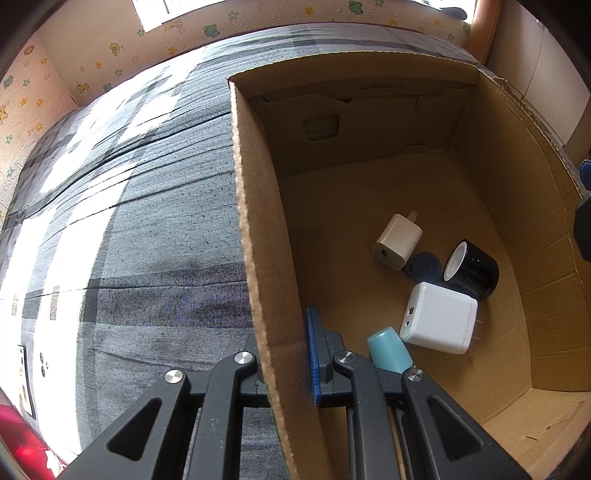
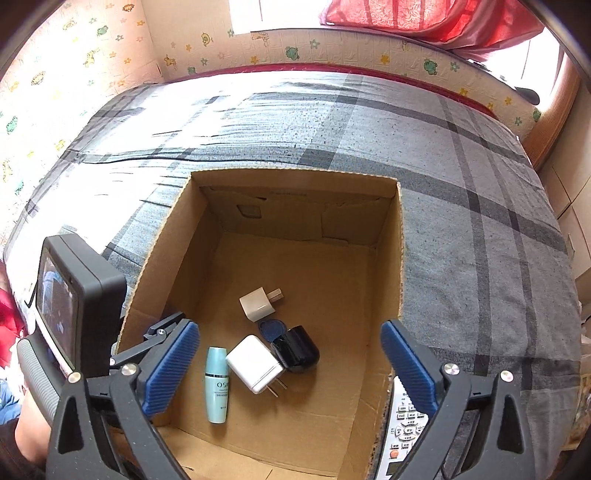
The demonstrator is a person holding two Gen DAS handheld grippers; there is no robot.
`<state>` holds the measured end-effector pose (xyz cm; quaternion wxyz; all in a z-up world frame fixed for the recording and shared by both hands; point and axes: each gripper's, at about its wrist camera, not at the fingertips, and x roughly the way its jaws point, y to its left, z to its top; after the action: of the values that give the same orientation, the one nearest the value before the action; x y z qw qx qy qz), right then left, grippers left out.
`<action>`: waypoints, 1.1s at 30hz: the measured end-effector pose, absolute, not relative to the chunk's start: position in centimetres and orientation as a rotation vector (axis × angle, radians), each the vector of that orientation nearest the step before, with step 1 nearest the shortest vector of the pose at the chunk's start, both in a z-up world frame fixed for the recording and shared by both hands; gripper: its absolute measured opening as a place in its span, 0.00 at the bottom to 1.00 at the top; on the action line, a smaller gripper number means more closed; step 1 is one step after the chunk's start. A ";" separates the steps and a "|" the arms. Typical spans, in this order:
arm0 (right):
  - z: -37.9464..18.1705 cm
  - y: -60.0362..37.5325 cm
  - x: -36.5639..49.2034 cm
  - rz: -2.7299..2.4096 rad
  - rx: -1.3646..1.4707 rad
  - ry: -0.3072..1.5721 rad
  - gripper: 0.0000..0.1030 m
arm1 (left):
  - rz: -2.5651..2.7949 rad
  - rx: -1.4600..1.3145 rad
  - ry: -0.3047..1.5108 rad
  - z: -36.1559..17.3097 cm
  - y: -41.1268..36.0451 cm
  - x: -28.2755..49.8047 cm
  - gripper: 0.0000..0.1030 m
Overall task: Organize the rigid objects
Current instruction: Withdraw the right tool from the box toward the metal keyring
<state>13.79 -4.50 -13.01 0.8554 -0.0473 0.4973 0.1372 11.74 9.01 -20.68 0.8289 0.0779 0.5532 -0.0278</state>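
Note:
An open cardboard box (image 2: 400,258) stands on a grey plaid bed. Inside lie a teal bottle (image 2: 217,384), a large white charger (image 2: 253,363), a small cream charger (image 2: 256,303), a black cylinder (image 2: 297,349) and a dark blue round cap (image 2: 272,329). The same items show in the left wrist view: bottle (image 1: 389,350), white charger (image 1: 439,317), cream charger (image 1: 397,242), black cylinder (image 1: 471,269). My left gripper (image 1: 286,365) is shut on the box's left wall (image 1: 258,240). My right gripper (image 2: 290,373) is open and empty above the box.
A white remote control (image 2: 404,424) lies on the bed by the box's right wall, under my right finger. The bed meets a patterned wall at the back. A red pillow (image 2: 406,18) lies at the far right corner.

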 end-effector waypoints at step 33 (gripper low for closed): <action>-13.2 -20.5 9.1 0.008 -0.020 1.038 1.00 | -0.057 0.169 1.175 -20.7 8.8 11.7 0.13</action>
<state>9.11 -20.54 -13.20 0.8683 -0.0095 0.4960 0.0040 11.74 8.75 -20.69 0.8286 0.0795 0.5535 -0.0267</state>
